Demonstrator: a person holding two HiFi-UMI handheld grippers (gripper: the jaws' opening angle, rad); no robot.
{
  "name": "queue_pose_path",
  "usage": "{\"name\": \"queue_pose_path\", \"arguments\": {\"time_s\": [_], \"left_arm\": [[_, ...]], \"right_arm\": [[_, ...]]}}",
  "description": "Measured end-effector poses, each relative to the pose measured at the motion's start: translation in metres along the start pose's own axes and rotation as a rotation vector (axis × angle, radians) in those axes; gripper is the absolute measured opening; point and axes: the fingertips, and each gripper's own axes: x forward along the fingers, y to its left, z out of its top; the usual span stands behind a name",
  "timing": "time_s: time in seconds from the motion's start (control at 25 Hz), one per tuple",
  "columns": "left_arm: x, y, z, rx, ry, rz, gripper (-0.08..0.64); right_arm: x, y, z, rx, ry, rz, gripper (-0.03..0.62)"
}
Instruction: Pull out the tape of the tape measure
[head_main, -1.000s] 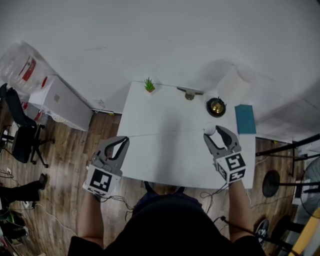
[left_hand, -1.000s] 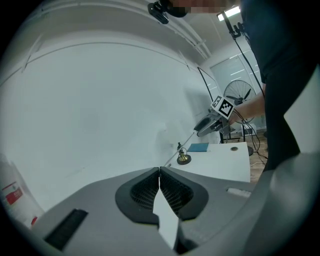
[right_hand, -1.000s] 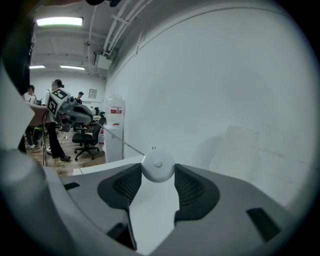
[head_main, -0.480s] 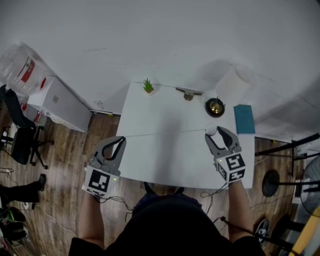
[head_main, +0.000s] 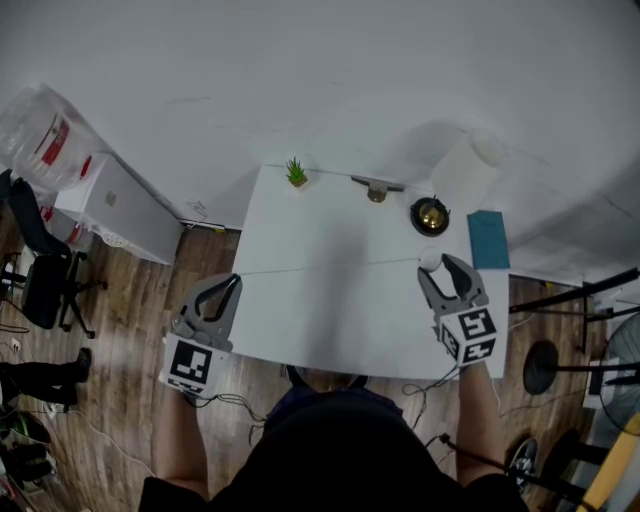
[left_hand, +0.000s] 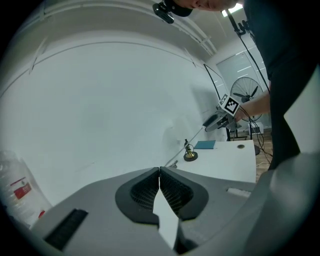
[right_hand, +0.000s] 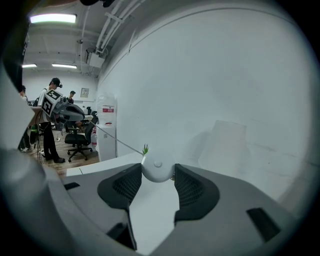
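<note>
Right gripper (right_hand: 157, 172): jaws stand wide and are clamped on the white round case of the tape measure (right_hand: 158, 168), one pad on each flank. The case sits at the jaw tips and its outlet faces left, so the tape leaves clear of the pads.

Left gripper (left_hand: 159, 172): jaws fully closed, pads meeting flat. The tape (left_hand: 173, 156) emerges from the pinch point, so the judgement is that its free end is nipped there. A tight pinch suits so thin a strip.

Tape: it is already drawn out and runs as a thin straight line from the case to the left gripper. No sag is visible, which suggests it is under tension. The head view shows it only faintly above the white table (head_main: 330, 330).

Position: the right gripper is over the right part of the table, acting as the anchor. The left gripper is off the table's left edge, over the wooden floor. The two are well apart, which accounts for the length paid out.

Surroundings: a brass bell (head_main: 430, 215), a small green plant (head_main: 296, 173) and a teal pad (head_main: 489, 238) stand towards the table's back and right, none touching the tape.

Risk, as a judgement: a slipping pinch would let the tape snap back
</note>
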Motion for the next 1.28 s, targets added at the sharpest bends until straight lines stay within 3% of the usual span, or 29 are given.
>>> {"name": "queue_pose_path", "arguments": {"time_s": [0.4, 1.28], "left_arm": [[-0.003, 0.013, -0.007, 0.003, 0.024, 0.04, 0.009], [0.008, -0.009, -0.014, -0.019, 0.03, -0.01, 0.009]], "right_arm": [[-0.002, -0.011, -0.004, 0.003, -0.001, -0.018, 0.213], [0.0, -0.004, -0.017, 0.012, 0.021, 0.008, 0.215]]}}
